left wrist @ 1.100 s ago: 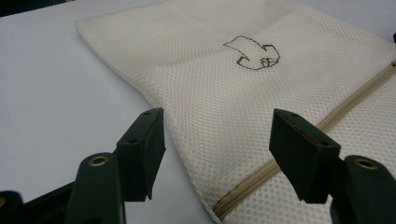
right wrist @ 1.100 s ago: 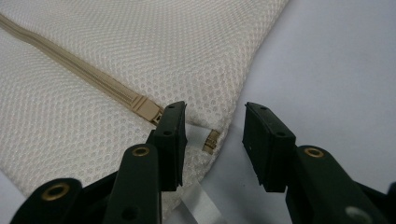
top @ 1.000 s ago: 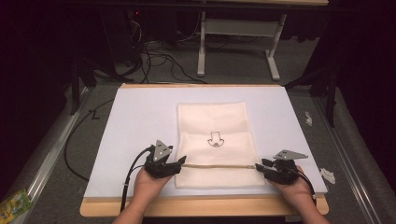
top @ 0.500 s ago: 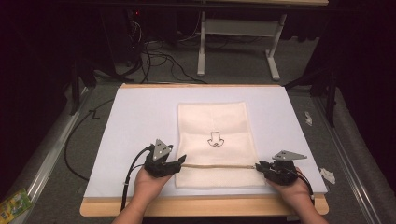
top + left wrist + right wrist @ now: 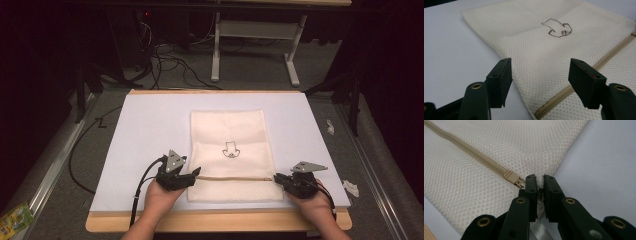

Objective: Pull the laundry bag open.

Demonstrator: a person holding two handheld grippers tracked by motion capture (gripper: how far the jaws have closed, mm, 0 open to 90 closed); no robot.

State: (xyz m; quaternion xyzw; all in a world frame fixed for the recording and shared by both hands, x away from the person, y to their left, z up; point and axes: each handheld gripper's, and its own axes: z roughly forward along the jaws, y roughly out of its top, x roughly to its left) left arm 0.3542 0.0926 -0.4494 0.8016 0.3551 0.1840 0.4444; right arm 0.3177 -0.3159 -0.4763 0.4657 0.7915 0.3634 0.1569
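Note:
A cream mesh bag (image 5: 232, 135) lies flat on the white mat, with a small embroidered emblem (image 5: 231, 151) at its middle. A tan zipper (image 5: 235, 178) runs across its near end. My left gripper (image 5: 196, 173) rests at the zipper's left end, open; in the left gripper view (image 5: 540, 72) its jaws straddle the bag's corner (image 5: 544, 50) and the zipper (image 5: 599, 63). My right gripper (image 5: 276, 178) is at the zipper's right end. In the right gripper view (image 5: 539, 181) it is shut on the zipper pull, just past the slider (image 5: 512, 177).
The white mat (image 5: 150, 130) covers a wooden table with its edge (image 5: 215, 220) near me. Crumpled paper scraps (image 5: 350, 187) lie right of the mat. A green packet (image 5: 15, 220) sits on the floor at left. Cables and a table frame stand beyond.

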